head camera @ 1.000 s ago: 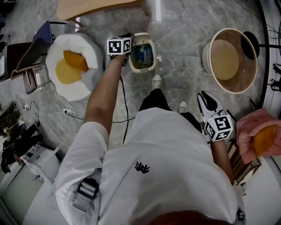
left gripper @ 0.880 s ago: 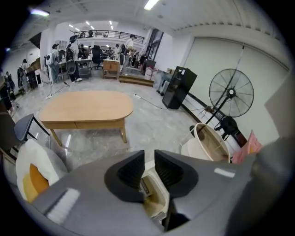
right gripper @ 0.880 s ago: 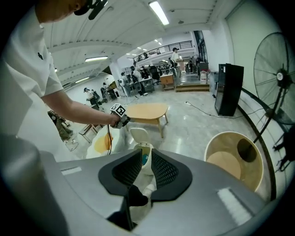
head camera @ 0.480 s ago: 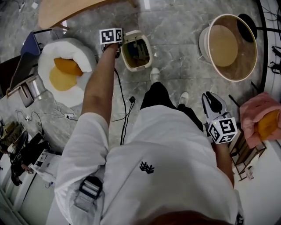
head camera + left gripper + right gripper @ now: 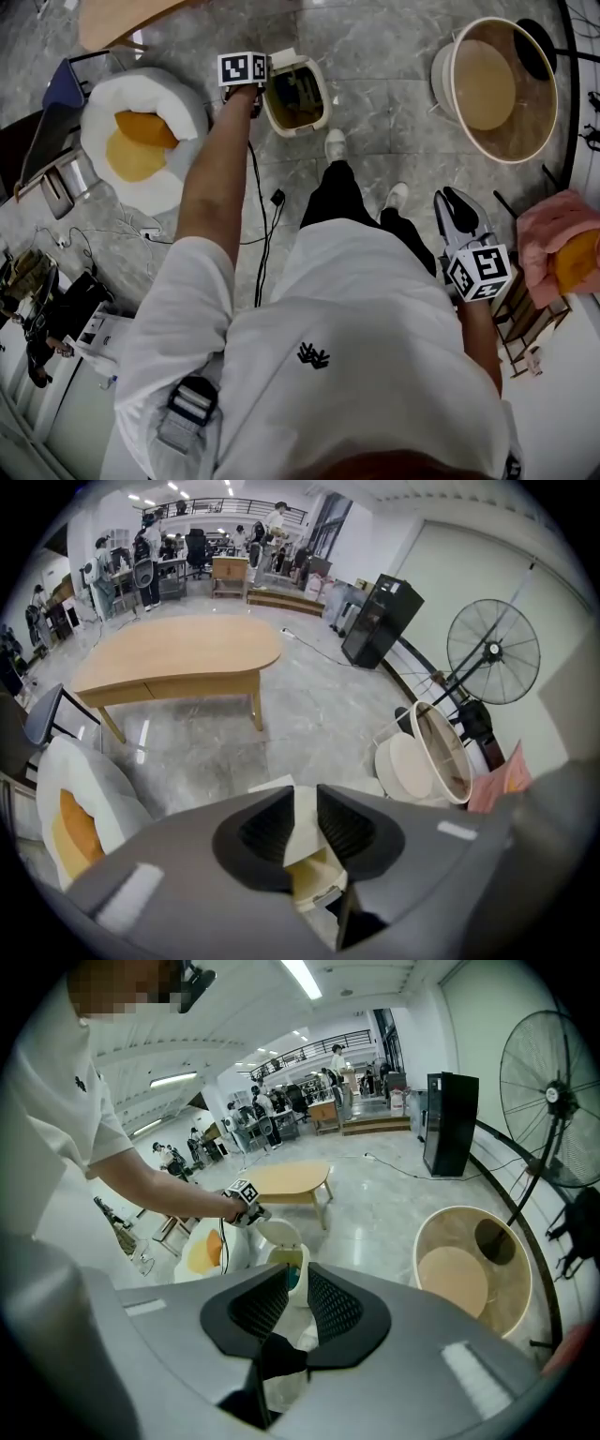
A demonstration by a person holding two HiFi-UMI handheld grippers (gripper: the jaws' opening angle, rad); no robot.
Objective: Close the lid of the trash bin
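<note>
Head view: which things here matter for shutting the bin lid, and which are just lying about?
In the job: cream plastic trash bin; its raised cream lid, held in the fingers of the left gripper.

Lying about: white round cushion with orange pillow; big round beige tub; oval wooden table; pink cloth; idle right gripper.

Marble floor (image 5: 375,56) carries trash bin (image 5: 324,89), cushion (image 5: 176,99), tub (image 5: 441,86).

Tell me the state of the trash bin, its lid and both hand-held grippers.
trash bin: open, standing upright.
lid: raised, not yet closed.
left hand-held gripper: jaws nearly together, at the lid; contact unclear.
right hand-held gripper: jaws nearly together, empty, held away from the bin.
</note>
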